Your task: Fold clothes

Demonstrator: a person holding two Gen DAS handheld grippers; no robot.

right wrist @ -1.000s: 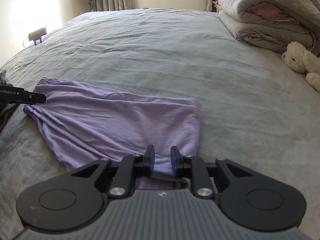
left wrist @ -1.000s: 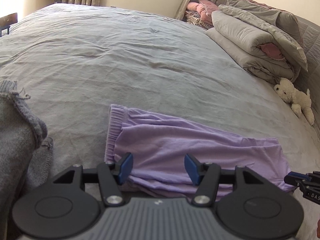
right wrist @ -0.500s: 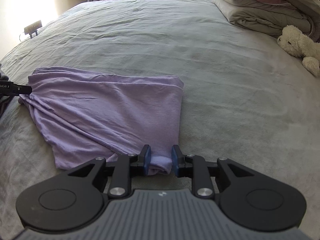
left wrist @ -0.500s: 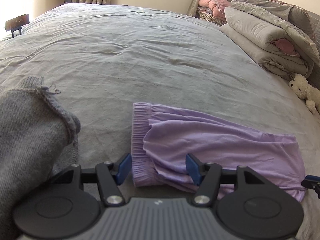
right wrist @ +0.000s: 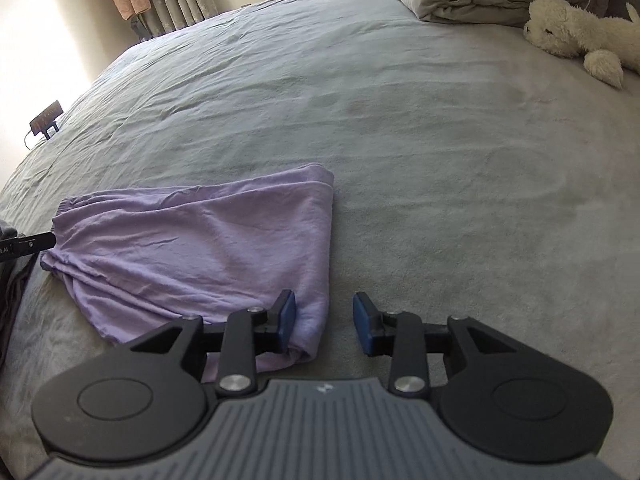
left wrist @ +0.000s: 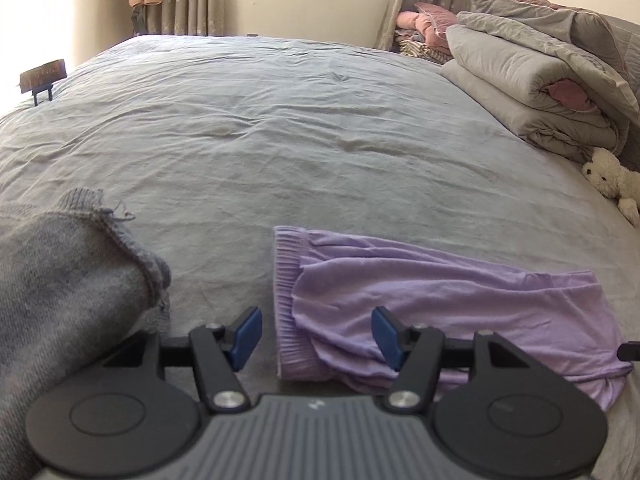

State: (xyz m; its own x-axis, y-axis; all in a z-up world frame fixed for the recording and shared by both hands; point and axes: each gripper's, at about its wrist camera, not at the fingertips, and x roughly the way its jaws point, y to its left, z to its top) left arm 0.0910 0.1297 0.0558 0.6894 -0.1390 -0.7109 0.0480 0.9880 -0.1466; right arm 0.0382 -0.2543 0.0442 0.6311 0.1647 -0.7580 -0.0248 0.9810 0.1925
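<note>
A lilac garment (left wrist: 460, 304) lies folded into a flat strip on the grey bed (left wrist: 300, 128), its ribbed waistband (left wrist: 286, 300) at the left end. My left gripper (left wrist: 316, 338) is open, straddling the near end of the waistband without pinching it. In the right wrist view the same lilac garment (right wrist: 200, 248) spreads leftward, and my right gripper (right wrist: 325, 323) is open just past its folded right end, with the left pad (right wrist: 286, 320) against the cloth. The left gripper's tip (right wrist: 28, 242) shows at the waistband end.
A grey knitted garment (left wrist: 60, 300) lies heaped at the left near my left gripper. Folded grey duvets (left wrist: 532, 80) are stacked at the bed's far right, with a white plush toy (right wrist: 580, 36) beside them. A small dark stand (left wrist: 42, 76) sits at the bed's far left edge.
My right gripper has opened and let go of the garment's right end, which now lies flat. The left gripper stayed open and shifted left, so the waistband sits between its fingers.
</note>
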